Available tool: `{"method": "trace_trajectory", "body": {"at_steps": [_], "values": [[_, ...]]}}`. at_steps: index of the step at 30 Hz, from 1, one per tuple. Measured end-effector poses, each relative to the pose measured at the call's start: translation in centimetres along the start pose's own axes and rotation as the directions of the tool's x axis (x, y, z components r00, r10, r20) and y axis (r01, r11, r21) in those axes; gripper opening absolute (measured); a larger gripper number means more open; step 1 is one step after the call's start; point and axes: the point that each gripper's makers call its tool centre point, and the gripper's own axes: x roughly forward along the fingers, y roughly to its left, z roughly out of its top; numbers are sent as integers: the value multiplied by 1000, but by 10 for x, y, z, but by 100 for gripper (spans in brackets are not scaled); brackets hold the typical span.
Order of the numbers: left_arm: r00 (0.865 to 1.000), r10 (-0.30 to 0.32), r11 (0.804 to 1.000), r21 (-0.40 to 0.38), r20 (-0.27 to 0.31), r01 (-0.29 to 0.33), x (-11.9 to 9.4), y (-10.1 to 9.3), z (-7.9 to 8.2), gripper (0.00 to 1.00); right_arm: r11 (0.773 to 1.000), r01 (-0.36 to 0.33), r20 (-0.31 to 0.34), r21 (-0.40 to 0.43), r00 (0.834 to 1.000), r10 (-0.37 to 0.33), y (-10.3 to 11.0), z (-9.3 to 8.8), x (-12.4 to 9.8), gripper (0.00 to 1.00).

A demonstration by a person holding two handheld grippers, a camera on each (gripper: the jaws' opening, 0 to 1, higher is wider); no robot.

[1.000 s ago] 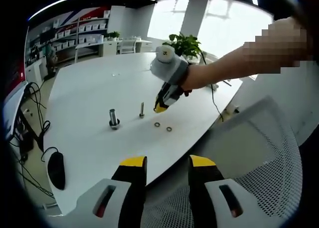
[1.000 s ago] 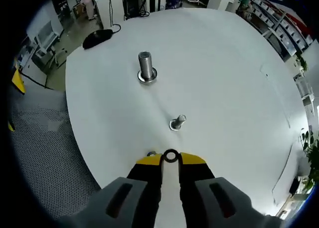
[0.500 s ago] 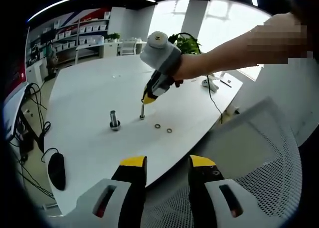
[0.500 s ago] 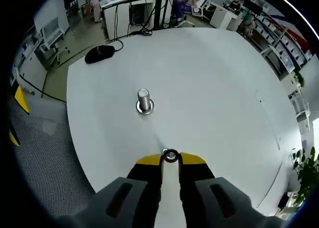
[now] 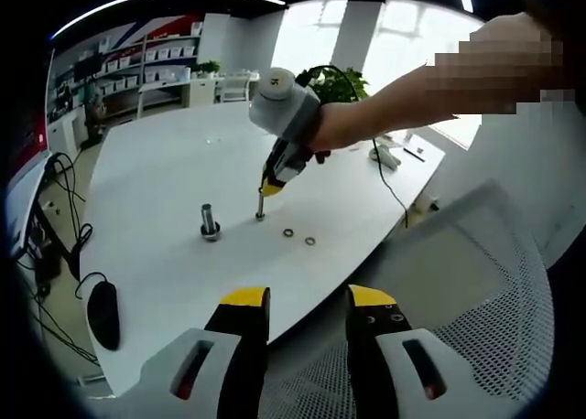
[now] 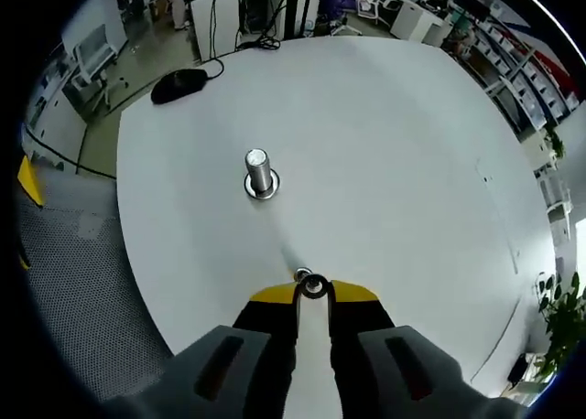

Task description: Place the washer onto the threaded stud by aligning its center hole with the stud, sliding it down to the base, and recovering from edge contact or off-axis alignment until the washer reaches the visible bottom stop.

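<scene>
Right tool [image 6: 313, 289] pinching washer [image 6: 314, 286] directly over upright stud [image 5: 260, 209]; left tool [image 5: 307, 300] wide, well back.

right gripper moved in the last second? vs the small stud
Yes. In the left gripper view the right gripper has travelled from beside the two loose washers to just above the small stud, holding a washer over its tip.

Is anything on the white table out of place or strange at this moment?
Nothing looks damaged or spilled. Two small metal washers lie loose on the white table beside the thin threaded stud, not yet mounted; the right hand-held gripper holds a third.
</scene>
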Motion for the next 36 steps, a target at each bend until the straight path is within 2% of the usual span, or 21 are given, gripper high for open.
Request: {"method": "trace_trajectory", "body": {"at_steps": [6,19,24,30,36], "values": [[1000,2,1000,0,-2,-2,0,1,0,31,1000,-6,-24,-14,1000,6,1,-3,12,14],[1000,-1,1000,-4,-5,1,0,1,-1,30,998,-35,-72,-45,997,32,5,-7,20,14],[1000,1,1000,-6,-7,-1,0,1,-2,30,998,-49,-88,-36,995,46,10,-10,22,14],[1000,1,1000,-8,-11,-1,1,2,-2,30,997,-76,-115,-33,991,72,14,-14,38,14],[1000,4,1000,-12,-11,-4,1,3,-2,30,995,-94,-133,-13,987,92,17,-17,44,15]]}}
